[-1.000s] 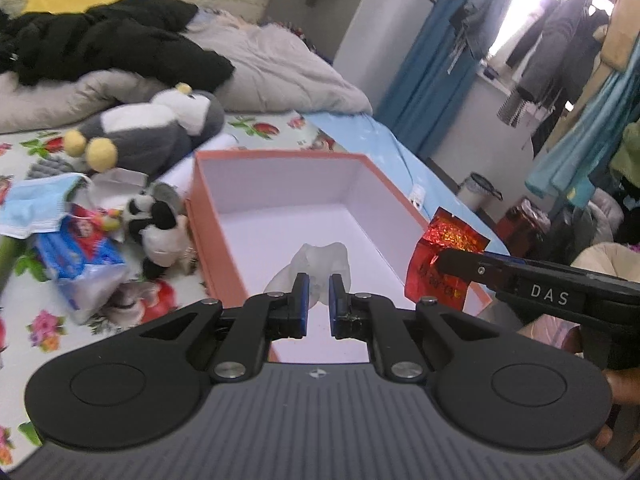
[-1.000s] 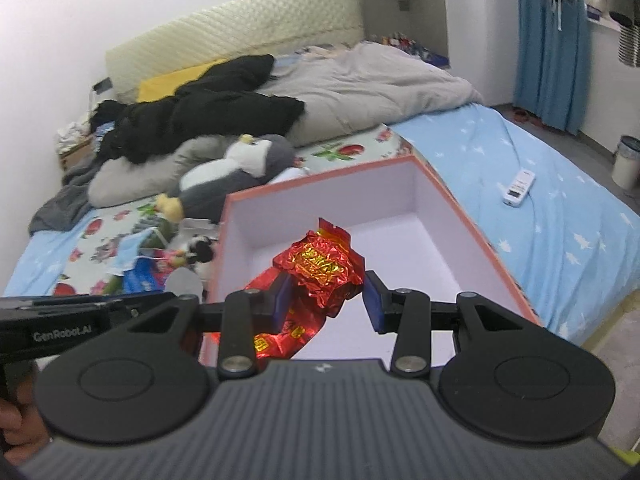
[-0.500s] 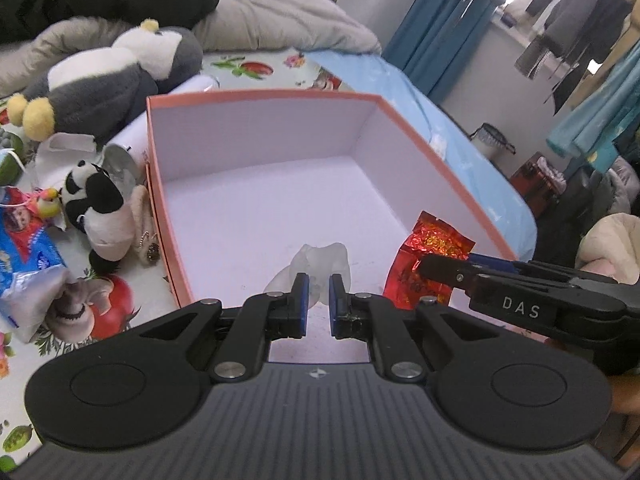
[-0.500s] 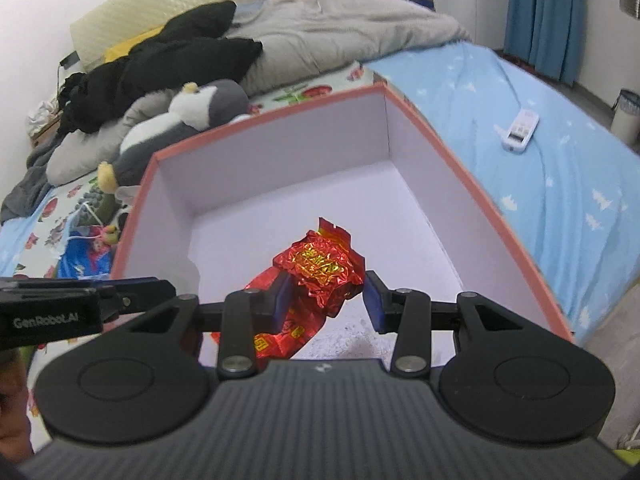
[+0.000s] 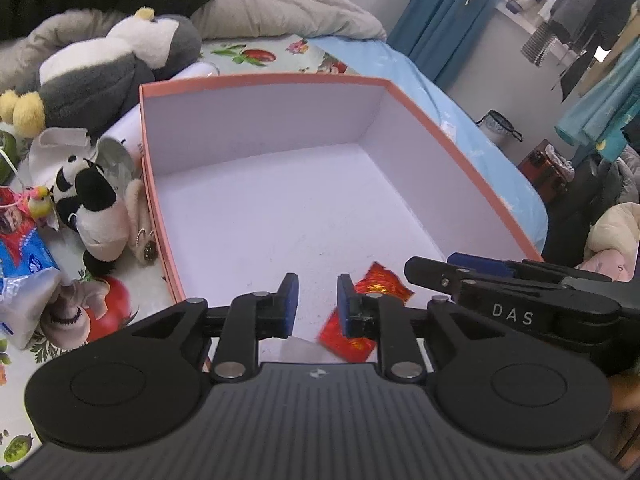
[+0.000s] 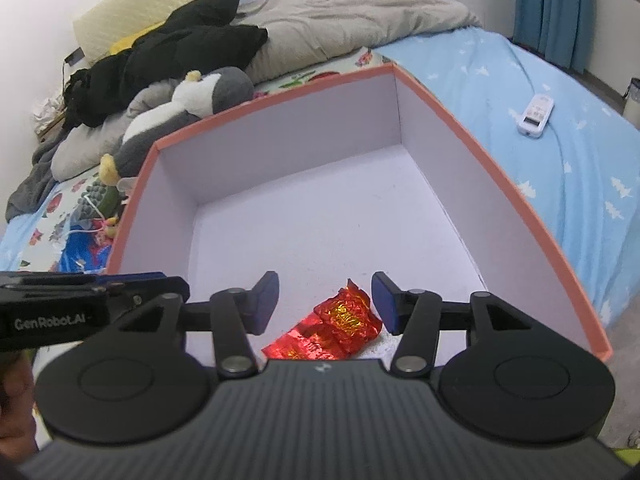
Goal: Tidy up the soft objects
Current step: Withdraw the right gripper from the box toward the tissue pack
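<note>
Nearest the right camera, the right gripper [image 6: 325,302] now hangs with its jaws spread, and the red packet [image 6: 330,330] it pinched a moment ago lies loose on the box [image 6: 472,136] floor just below, near the front wall. Beside it, the left gripper [image 5: 313,300] has also let go: its jaws stand apart with nothing between them. The pale soft lump it carried half a second ago can only be guessed at as a pale sliver under its jaws in the left view, so I cannot tell exactly where that lies. Both drops look done, and the rest of the box floor is bare white.

Farther left on the bed, outside the box wall, a small panda [image 5: 92,208] leans against the box, with a large penguin [image 5: 116,68] plush behind it. These seem the likely next picks. Beyond, a grey quilt [image 6: 360,20] and black clothing [image 6: 180,44] are heaped toward the headboard.
</note>
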